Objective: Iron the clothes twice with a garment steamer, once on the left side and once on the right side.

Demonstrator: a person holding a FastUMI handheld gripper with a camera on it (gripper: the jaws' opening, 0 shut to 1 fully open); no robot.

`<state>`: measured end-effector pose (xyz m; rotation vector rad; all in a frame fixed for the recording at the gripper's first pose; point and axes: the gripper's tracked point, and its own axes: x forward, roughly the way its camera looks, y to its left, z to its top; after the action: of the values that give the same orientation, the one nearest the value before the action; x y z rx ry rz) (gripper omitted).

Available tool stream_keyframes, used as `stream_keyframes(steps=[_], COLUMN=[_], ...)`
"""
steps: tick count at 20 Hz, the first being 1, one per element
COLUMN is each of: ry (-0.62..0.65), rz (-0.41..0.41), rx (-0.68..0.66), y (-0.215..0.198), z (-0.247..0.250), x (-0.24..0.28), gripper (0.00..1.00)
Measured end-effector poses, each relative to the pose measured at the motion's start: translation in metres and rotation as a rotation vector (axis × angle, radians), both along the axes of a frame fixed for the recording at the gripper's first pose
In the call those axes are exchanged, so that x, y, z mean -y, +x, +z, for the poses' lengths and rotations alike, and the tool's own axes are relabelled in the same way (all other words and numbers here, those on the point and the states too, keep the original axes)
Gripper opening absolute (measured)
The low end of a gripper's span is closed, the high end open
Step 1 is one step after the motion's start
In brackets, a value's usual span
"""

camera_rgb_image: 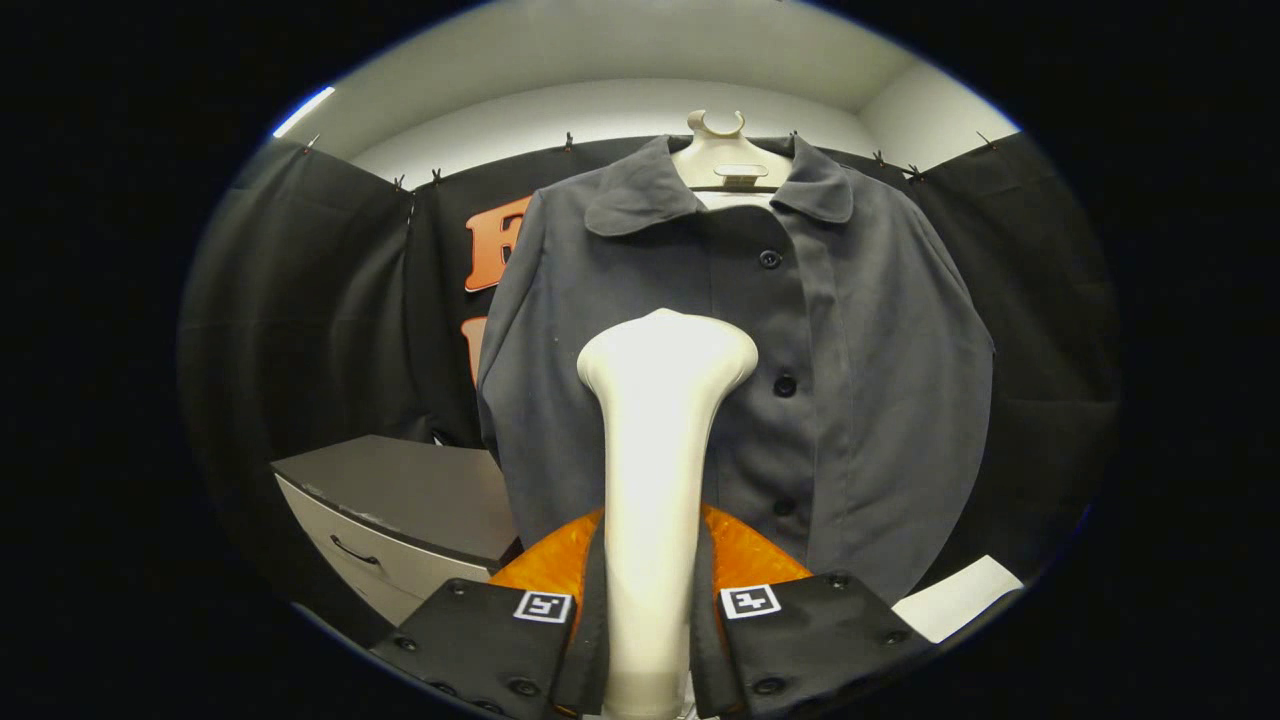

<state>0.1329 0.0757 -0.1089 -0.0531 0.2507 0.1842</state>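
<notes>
A dark grey buttoned jacket (pixel 860 380) hangs on a pale hanger bust (pixel 720 150) straight ahead. My gripper (pixel 650 600) is shut on the white garment steamer (pixel 660 440), both fingers pressing its handle. The steamer's rounded head stands upright between the fingers, in front of the jacket's left panel, a little left of the row of buttons. Whether the head touches the cloth I cannot tell.
A grey-topped cabinet (pixel 410 500) with a drawer handle stands low to the left of the jacket. A white sheet (pixel 960 595) lies low on the right. Black cloth walls close the booth behind and on both sides.
</notes>
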Motion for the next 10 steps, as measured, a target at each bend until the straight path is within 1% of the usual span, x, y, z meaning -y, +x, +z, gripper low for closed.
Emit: stream_keyframes(steps=[4, 10], ry=[0.011, 0.028], rz=[-0.007, -0.017], rx=[-0.031, -0.090], y=[-0.003, -0.026], z=[-0.021, -0.068], x=[0.003, 0.010], gripper=[0.40, 0.40])
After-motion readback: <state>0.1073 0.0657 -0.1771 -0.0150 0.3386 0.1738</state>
